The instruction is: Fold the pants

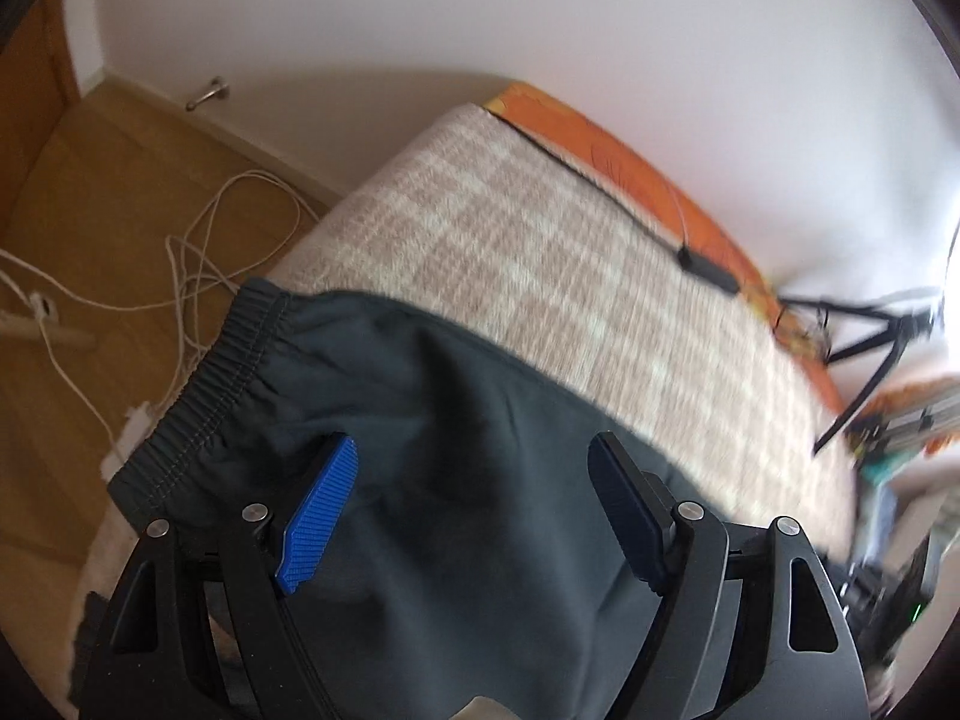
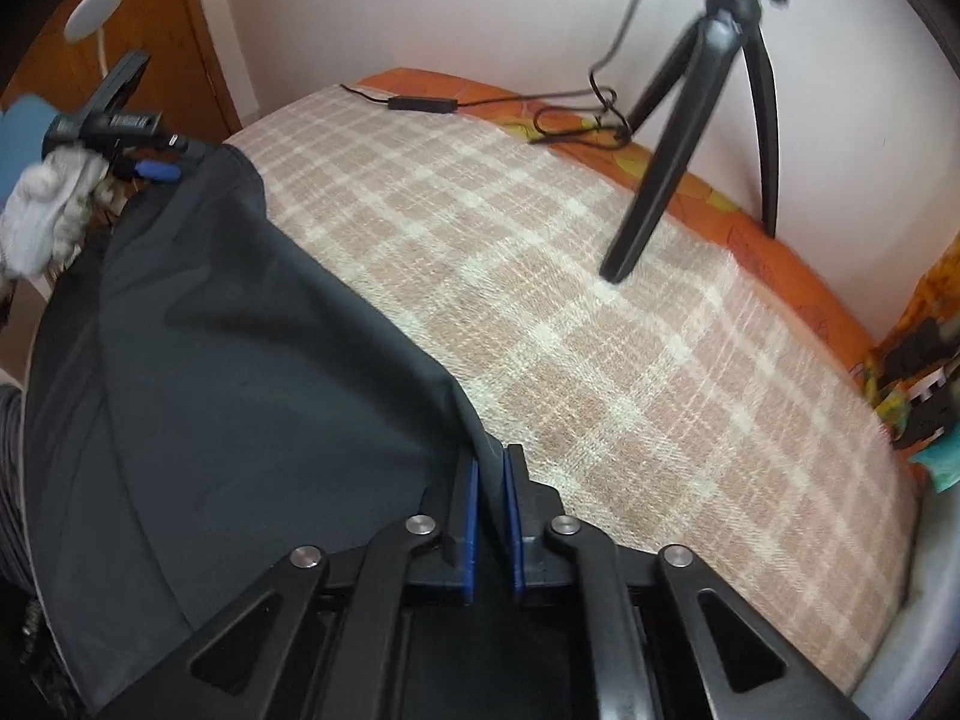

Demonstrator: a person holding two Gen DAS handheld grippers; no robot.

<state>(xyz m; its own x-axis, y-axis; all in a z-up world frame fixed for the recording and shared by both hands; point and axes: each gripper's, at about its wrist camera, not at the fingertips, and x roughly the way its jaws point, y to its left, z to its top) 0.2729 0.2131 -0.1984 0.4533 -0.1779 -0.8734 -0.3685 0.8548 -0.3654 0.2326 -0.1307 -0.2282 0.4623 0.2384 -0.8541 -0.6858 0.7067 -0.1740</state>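
Your right tool (image 2: 491,480) is clamped on the pants (image 2: 240,360) edge to drag it; left tool (image 1: 474,480) spread wide over the waistband (image 1: 204,384), gripping nothing.

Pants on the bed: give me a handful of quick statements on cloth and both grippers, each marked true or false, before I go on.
1. The right gripper is clamped on an edge of the dark pants. True.
2. The left gripper is closed tight on the waistband. False: its jaws stand wide apart over the cloth, and the elastic waistband lies off to the left of them.
3. The pants lie on a checked beige blanket. True.
4. A black tripod stands on the bed beyond the pants. True.
5. The pants cover the whole blanket. False: most of the blanket is bare.
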